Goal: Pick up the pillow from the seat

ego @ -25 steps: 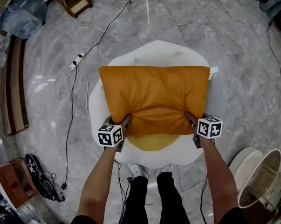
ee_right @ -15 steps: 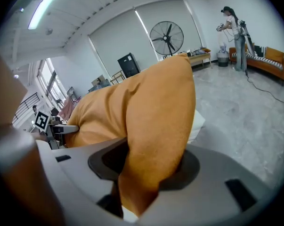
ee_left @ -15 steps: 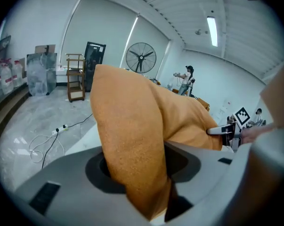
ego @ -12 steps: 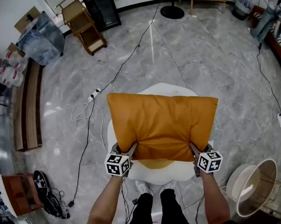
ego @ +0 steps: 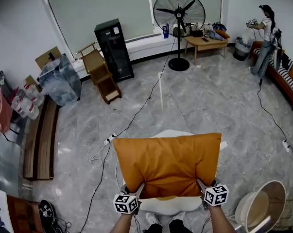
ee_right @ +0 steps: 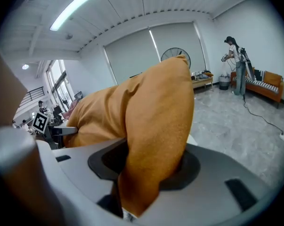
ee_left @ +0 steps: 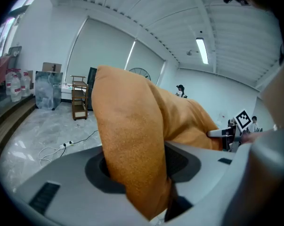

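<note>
I see my right hand-held gripper (ee_right: 146, 169) clamped on a corner of the orange pillow (ee_right: 153, 112), and the fabric bulges up between the grey jaws. At far left the left hand-held gripper (ee_right: 61, 130) meets the pillow's other end, its marker cube (ee_right: 39, 121) showing. A fan (ee_right: 175, 55) stands behind. At right a person (ee_right: 236, 65) stands by a sofa (ee_right: 266, 86) on the grey floor (ee_right: 236, 121).

The pillow (ego: 168, 164) is orange cloth, matt, with a fine grainy nap and soft creases. The left tongs (ee_left: 134, 171) and right tongs (ee_right: 146, 171) have smooth, matt grey plastic shells. The seat (ego: 168, 206) looks white and smooth. The floor (ego: 204, 101) is grey veined stone tile, polished and glossy. At upper left, a rack (ego: 100, 74) is pale wood.
</note>
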Demonstrator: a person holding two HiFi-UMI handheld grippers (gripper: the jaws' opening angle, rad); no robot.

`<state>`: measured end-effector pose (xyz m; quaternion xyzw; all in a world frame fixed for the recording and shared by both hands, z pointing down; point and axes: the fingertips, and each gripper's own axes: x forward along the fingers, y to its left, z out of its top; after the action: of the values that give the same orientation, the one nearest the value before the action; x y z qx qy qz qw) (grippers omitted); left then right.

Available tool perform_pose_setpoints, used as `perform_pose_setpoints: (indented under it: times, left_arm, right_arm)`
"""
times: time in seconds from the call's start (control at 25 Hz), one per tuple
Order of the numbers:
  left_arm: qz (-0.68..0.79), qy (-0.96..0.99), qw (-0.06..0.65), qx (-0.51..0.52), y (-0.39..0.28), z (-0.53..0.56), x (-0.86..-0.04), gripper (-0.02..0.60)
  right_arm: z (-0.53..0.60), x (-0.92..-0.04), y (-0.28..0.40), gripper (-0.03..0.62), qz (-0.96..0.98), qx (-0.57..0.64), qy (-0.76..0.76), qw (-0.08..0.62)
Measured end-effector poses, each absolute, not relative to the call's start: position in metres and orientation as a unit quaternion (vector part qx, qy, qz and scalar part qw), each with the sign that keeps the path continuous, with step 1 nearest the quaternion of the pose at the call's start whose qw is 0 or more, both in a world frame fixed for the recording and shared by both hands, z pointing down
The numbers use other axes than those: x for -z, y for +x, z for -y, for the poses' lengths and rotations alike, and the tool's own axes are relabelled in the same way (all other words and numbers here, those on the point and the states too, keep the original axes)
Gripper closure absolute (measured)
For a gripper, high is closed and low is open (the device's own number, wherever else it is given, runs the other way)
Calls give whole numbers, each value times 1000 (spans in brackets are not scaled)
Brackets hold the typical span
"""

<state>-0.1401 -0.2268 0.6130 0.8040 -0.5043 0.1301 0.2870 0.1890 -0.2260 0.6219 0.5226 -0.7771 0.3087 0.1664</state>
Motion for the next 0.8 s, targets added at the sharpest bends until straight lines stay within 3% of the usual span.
perform_pose_setpoints:
  times: [0.8]
  left_arm:
    - [519, 846, 115, -30, -158, 242, -404, 347]
  right_arm:
    - [229, -407, 172, 395, 811, -155, 563, 44]
